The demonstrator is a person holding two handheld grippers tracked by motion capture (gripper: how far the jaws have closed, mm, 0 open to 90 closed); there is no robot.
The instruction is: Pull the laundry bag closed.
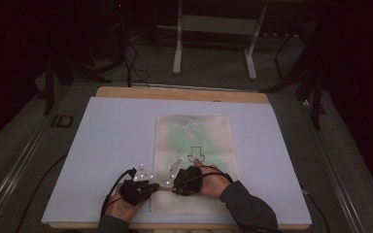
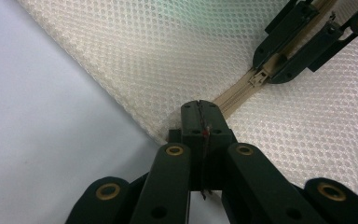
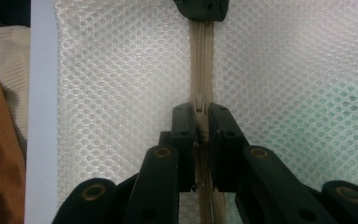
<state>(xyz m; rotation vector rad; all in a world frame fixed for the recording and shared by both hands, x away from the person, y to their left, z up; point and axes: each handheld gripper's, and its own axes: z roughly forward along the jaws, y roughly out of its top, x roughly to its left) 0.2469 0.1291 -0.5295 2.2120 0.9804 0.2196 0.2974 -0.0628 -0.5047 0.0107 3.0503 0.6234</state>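
Right gripper (image 3: 203, 128) jaws pinched narrow on the zip pull (image 3: 199, 103), slider sitting right at the jaw tips. Left gripper (image 2: 200, 122) jaws shut tight on the end of the zip (image 2: 235, 98) at the bag edge, anchoring it; a bit of thread shows between the pads. In the left gripper view the right gripper sits further up the zip, clamped on the pull (image 2: 259, 76).

Outward: mesh bag (image 1: 193, 145) lies flat on the white surface (image 1: 107, 145), near edge toward the person, something green inside it. Zip runs across the near part of the bag. In the high view the left gripper (image 1: 138, 187) and right gripper (image 1: 187, 179) are close together at the bag's near left corner, both hands low on the bag.

Progress, as I judge it: grips are set, one holds the end, one holds the pull. The pull is near the held end, so nearly the whole run of zip is left to travel. Teeth between the two grippers look closed; ahead of the pull, under the right jaws, can't tell. Next is likely a steady drag along the zip with the left holding firm
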